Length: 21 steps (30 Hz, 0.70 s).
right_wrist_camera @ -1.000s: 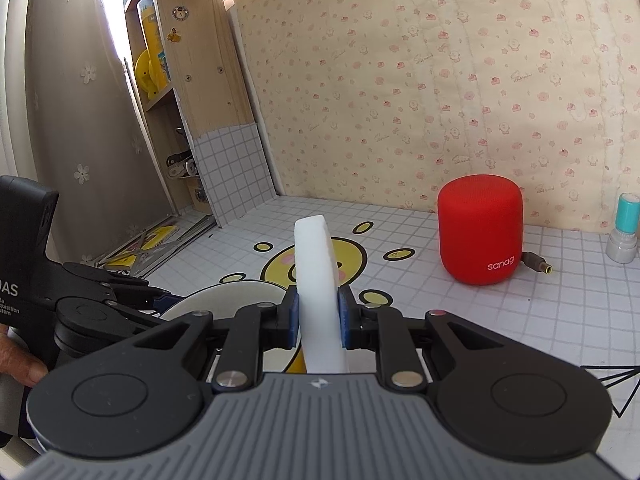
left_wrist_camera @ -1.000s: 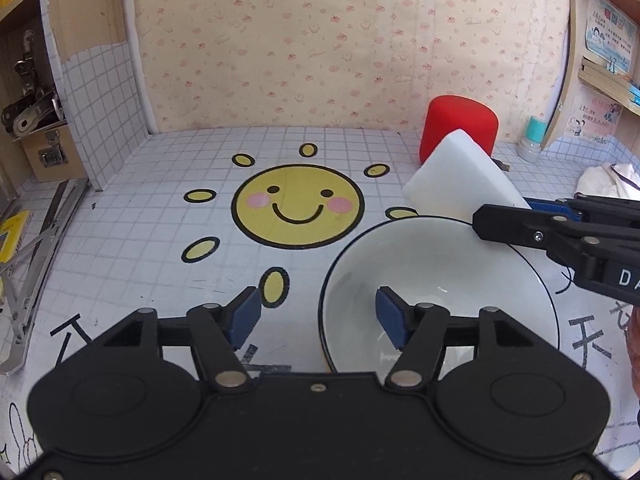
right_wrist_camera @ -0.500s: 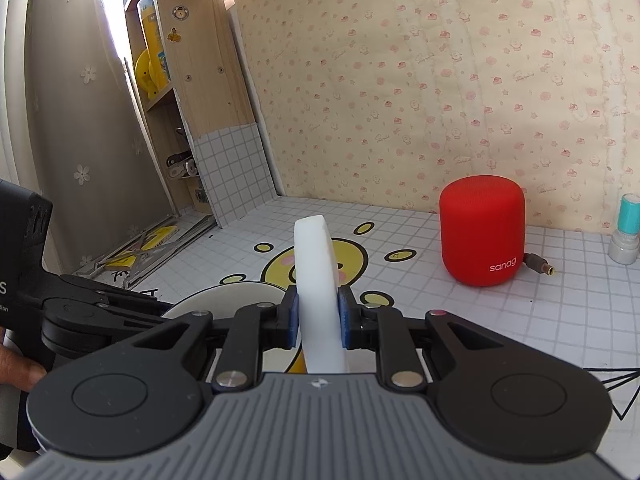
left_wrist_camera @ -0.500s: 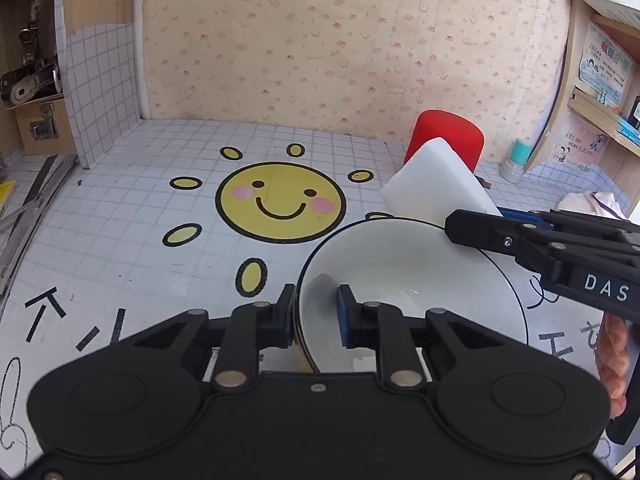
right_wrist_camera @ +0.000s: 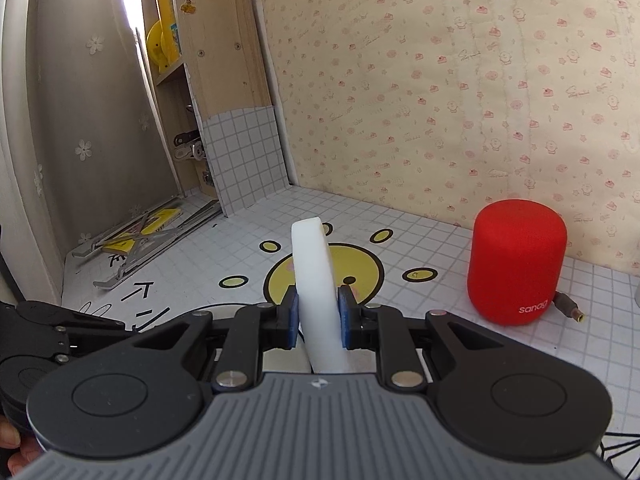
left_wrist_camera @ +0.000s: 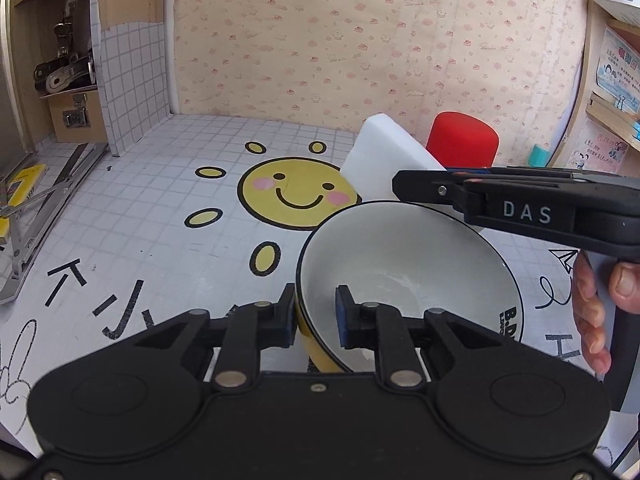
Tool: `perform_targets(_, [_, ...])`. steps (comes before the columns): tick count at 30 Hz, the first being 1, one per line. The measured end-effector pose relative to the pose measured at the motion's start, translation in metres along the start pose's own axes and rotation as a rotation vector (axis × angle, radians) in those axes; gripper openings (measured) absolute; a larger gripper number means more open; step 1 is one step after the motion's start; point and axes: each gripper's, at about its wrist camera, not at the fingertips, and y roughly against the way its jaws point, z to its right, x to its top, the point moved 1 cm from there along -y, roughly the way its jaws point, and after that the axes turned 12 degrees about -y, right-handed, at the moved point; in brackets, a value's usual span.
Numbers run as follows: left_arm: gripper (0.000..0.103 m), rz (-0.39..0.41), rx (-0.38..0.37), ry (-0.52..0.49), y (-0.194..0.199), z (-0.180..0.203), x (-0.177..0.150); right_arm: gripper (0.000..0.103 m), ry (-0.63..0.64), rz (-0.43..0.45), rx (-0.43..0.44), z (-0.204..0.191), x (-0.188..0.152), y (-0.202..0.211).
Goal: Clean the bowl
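A bowl (left_wrist_camera: pixel 400 252), white inside and yellow outside with a black rim, sits tilted on the tiled table. My left gripper (left_wrist_camera: pixel 316 316) is shut on its near rim, one pad inside and one outside. Whitish smears show on the bowl's inner bottom. A white sponge block (left_wrist_camera: pixel 384 160) hangs just beyond the bowl's far rim, held from the right by my right gripper (left_wrist_camera: pixel 404 186). In the right wrist view my right gripper (right_wrist_camera: pixel 318 312) is shut on the upright sponge (right_wrist_camera: pixel 312 272). The left gripper's body (right_wrist_camera: pixel 44 336) shows at the lower left.
A red speaker (left_wrist_camera: pixel 464 140) (right_wrist_camera: pixel 516 260) stands at the back right with a cable plug beside it. A teal-capped bottle (left_wrist_camera: pixel 540 156) is near the right shelf. A folded metal stand (left_wrist_camera: pixel 24 208) lies at the left. A person's hand (left_wrist_camera: pixel 592 312) grips the right handle.
My left gripper closed on the bowl's near rim and the bowl tipped up. The right gripper with the sponge shifted left across the far rim.
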Motion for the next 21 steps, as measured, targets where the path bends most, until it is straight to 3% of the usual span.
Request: perform_targets(21, [0.021, 0.0, 0.025, 0.03, 0.0, 0.003, -0.003, 0.021, -0.033, 0.054, -0.009, 0.005, -0.021, 0.038])
